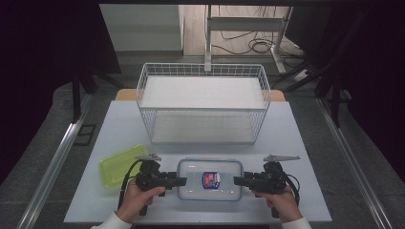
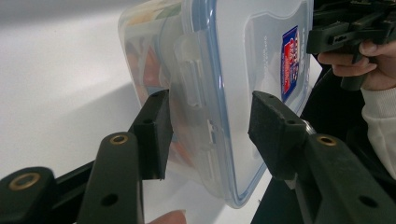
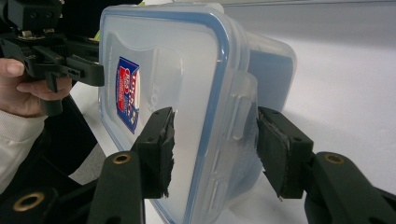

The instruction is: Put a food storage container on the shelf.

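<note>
Each hand-held gripper, left (image 1: 183, 181) and right (image 1: 237, 180), gapes astride the clear, blue-rimmed, labelled container's (image 1: 209, 192) side clasps.

A white wire basket (image 1: 203, 102) with two flat shelves, one above the other, stands at the far middle of a pale grey table (image 1: 296, 143), its open front facing the near side. A shallow yellow-green tray (image 1: 119, 164) lies flat on the near left part of the table, well apart from the basket. Beyond the table's far edge the floor holds a white metal frame (image 1: 246, 24) with loose black cables (image 1: 253, 45) trailing around its base, and a metal rail (image 1: 55, 164) runs along the floor at the left.
</note>
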The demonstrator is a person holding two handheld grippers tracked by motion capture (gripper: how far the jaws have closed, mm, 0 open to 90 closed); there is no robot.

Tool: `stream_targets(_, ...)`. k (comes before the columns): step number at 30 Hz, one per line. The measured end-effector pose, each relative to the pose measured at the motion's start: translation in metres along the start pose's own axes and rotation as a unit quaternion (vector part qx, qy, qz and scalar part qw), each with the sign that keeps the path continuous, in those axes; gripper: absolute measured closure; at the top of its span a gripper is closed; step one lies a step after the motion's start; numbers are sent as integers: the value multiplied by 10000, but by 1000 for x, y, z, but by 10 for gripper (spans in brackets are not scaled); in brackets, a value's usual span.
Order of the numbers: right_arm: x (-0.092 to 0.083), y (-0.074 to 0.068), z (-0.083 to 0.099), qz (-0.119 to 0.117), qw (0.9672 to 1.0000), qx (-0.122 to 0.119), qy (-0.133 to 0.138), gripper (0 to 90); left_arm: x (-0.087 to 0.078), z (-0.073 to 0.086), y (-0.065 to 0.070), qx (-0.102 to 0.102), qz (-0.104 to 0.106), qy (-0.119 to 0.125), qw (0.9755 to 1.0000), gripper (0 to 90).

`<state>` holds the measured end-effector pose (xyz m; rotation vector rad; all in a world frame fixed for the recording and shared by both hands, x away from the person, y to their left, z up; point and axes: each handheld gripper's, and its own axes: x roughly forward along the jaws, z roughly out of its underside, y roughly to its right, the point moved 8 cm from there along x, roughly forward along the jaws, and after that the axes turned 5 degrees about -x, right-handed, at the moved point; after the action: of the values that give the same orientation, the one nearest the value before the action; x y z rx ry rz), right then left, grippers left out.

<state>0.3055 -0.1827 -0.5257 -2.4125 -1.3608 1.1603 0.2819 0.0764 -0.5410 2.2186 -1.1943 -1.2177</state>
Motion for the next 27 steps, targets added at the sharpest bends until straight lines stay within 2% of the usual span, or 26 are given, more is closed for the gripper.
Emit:
stream_targets(6,0,-1,0,28,10000,-29,33,482,0,2,1,41,-43,79,10000,497)
stream_targets(18,-1,-2,0,10,10000,55,52,488,-1,2,3,77,-84,58,9999,500)
stream_targets(27,-1,-4,-2,89,9999,-109,65,491,-2,1,3,93,-125,101,9998,497)
